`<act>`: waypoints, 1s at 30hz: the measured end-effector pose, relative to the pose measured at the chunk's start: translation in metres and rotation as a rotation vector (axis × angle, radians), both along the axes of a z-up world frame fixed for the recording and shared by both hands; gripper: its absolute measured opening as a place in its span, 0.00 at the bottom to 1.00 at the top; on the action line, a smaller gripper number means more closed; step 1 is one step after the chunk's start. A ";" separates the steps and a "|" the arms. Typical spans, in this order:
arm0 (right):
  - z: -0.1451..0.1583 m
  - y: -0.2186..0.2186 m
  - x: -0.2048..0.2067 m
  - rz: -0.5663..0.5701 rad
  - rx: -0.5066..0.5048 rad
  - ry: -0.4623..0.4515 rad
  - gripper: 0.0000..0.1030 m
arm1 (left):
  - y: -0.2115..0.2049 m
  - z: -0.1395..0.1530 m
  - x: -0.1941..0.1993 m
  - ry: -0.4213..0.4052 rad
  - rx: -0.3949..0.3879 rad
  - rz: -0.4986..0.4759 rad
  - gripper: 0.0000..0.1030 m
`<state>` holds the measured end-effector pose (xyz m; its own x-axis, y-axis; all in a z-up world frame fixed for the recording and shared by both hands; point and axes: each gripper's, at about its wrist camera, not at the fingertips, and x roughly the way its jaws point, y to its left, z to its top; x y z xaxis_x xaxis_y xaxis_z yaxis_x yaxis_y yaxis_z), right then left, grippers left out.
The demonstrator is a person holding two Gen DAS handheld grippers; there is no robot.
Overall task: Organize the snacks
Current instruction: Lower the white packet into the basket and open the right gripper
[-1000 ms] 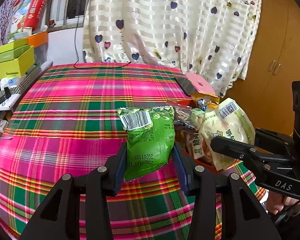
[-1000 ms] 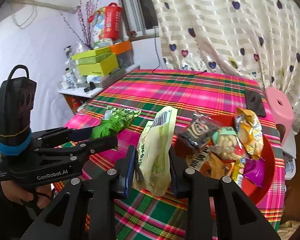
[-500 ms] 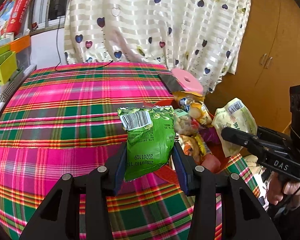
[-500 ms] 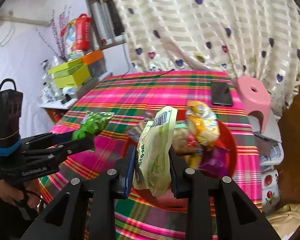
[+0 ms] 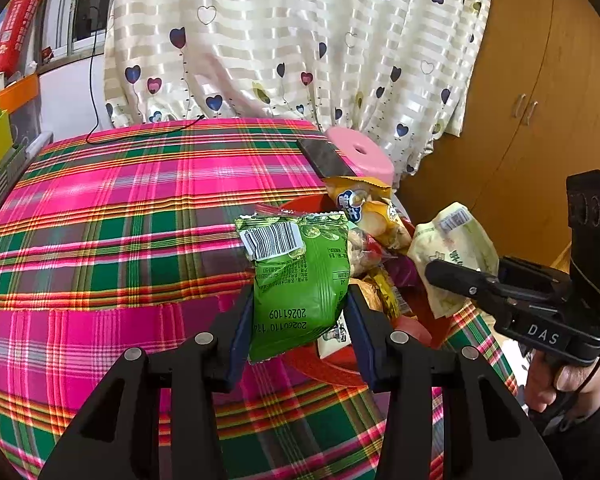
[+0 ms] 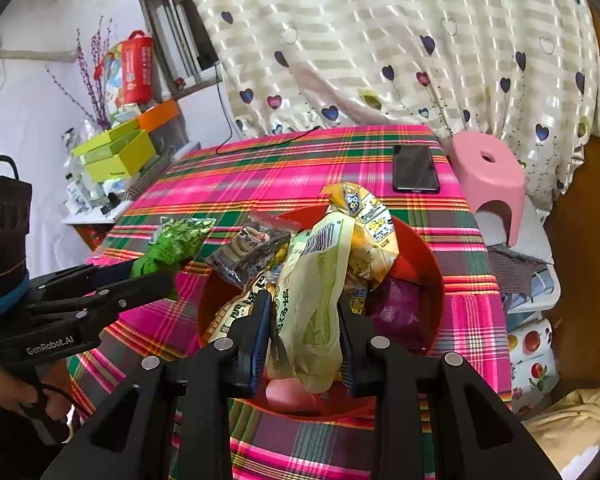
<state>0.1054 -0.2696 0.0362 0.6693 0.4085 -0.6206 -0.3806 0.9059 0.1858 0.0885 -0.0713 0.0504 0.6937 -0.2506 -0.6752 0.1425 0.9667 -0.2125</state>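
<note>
At the bottom centre of the left wrist view, the left gripper (image 5: 298, 316) was seen with its blue-padded fingers (image 5: 242, 328) clamped on a green snack packet (image 5: 298, 276), which was held upright with its barcode label at the top. Low in the right wrist view, the right gripper (image 6: 302, 344) was likewise pressed shut on a pale yellow-green snack bag (image 6: 312, 304), held upright above the red bowl (image 6: 428, 280). Behind that bag, the bowl was filled with a heap of other wrapped snacks, among them a yellow packet (image 6: 364, 216) at the top of the pile and a purple one (image 6: 396, 300) at the right. The bowl was set on a pink and green plaid tablecloth (image 6: 284, 176). Further up the frame, a black phone (image 6: 415, 168) was laid flat near the cloth's far right edge, with a pink stool (image 6: 490, 172) just beyond it. Across the top of the frame, a cream curtain (image 6: 380, 40) printed with hearts was hung.
</note>
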 end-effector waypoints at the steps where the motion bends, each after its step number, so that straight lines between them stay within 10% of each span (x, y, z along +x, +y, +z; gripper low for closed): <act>1: -0.001 0.001 0.001 0.002 -0.001 0.002 0.26 | -0.001 0.000 0.001 0.001 0.001 -0.002 0.44; 30: -0.020 -0.013 0.028 -0.018 0.053 0.058 0.37 | -0.021 -0.012 0.028 0.036 0.013 -0.056 0.44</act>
<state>0.1337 -0.2825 0.0166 0.6403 0.4302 -0.6364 -0.3513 0.9007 0.2554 0.1166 -0.0919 0.0386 0.6543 -0.2794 -0.7027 0.1886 0.9602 -0.2062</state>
